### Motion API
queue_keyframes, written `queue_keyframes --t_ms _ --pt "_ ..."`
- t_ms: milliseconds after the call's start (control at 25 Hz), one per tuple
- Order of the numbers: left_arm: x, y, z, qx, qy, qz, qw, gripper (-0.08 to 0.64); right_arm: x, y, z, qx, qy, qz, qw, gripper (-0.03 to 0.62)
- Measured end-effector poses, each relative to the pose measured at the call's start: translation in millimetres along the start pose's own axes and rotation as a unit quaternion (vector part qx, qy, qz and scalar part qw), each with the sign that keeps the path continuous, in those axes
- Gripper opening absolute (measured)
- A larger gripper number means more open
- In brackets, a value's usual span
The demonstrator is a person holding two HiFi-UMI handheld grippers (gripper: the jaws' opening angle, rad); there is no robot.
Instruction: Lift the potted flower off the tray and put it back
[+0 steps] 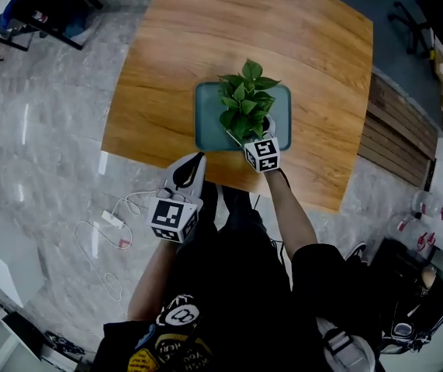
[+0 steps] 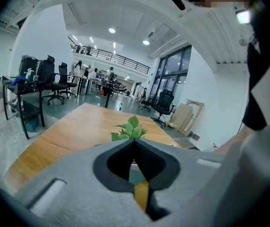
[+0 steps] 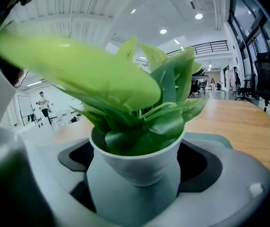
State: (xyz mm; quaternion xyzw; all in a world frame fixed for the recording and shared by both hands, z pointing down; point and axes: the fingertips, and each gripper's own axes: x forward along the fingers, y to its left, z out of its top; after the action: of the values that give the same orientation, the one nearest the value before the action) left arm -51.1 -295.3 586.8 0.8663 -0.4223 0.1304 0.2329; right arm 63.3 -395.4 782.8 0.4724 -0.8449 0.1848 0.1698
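Observation:
A potted flower (image 1: 246,99) with green leaves in a white pot (image 3: 135,162) stands over a teal tray (image 1: 205,122) near the front of the wooden table (image 1: 205,37). My right gripper (image 1: 254,136) reaches in from the near side. Its jaws press both sides of the pot, so the right gripper (image 3: 134,171) is shut on it. Whether the pot rests on the tray or hangs just above it cannot be told. My left gripper (image 1: 195,161) hovers off the table's near edge, apart from the tray. The left gripper (image 2: 134,143) is shut on nothing, with the plant (image 2: 129,130) ahead of it.
A white power strip with cables (image 1: 114,219) lies on the marble floor at the left. A slatted wooden bench (image 1: 396,134) runs along the table's right side. Office chairs (image 2: 54,82) and desks stand far back. The person's legs (image 1: 237,270) are at the table's near edge.

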Motion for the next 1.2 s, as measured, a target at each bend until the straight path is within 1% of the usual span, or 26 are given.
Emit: queue_keyframes --t_ms 80,200,320,360,400,440,520,640,680,800,920,1040,1200 --pt "-4 -4 -2 0.001 0.001 -0.007 1.0 -0.002 -12 4 -7 0.005 0.0 -0.005 1.0 0.537" --pt "-10 -13 -4 0.005 0.001 -0.022 0.9997 -0.002 -41 6 -22 0.027 0.002 -0.024 0.999 0.537" --pt "-17 -15 -3 0.013 -0.002 -0.034 0.9993 -0.003 -74 5 -35 0.058 0.003 -0.065 0.996 0.537" --pt "-19 -16 -3 0.013 -0.003 -0.037 0.9992 -0.002 -87 5 -35 0.066 0.0 -0.081 0.995 0.521" --pt "-20 -17 -4 0.011 -0.005 -0.04 0.9991 -0.002 -103 6 -32 0.07 -0.005 -0.097 0.993 0.466" --pt "-21 -18 -6 0.01 -0.006 -0.044 0.999 -0.002 -119 8 -25 0.071 -0.013 -0.111 0.991 0.368" --pt "-23 -22 -8 0.008 -0.01 -0.053 0.9985 -0.003 -153 14 -3 0.08 -0.043 -0.137 0.986 0.221" --pt "-27 -35 -6 0.015 -0.016 -0.068 0.9975 -0.003 -206 28 40 0.107 -0.107 -0.157 0.976 0.045" --pt "-29 -42 -4 0.019 -0.02 -0.07 0.9972 -0.002 -222 33 52 0.11 -0.124 -0.159 0.973 0.003" --pt "-44 -70 2 0.03 -0.04 -0.071 0.9962 -0.002 -264 53 74 0.1 -0.152 -0.143 0.973 0.003" --pt "-72 -105 -3 0.045 -0.054 -0.066 0.9954 -0.002 -303 79 79 0.087 -0.16 -0.115 0.976 0.003" --pt "-106 -149 -25 0.054 -0.052 -0.054 0.9957 -0.002 -348 104 67 0.083 -0.154 -0.095 0.98 0.003" --pt "-160 -219 -59 0.056 -0.058 -0.042 0.9959 -0.002 -422 132 40 0.103 -0.145 -0.079 0.981 0.003"
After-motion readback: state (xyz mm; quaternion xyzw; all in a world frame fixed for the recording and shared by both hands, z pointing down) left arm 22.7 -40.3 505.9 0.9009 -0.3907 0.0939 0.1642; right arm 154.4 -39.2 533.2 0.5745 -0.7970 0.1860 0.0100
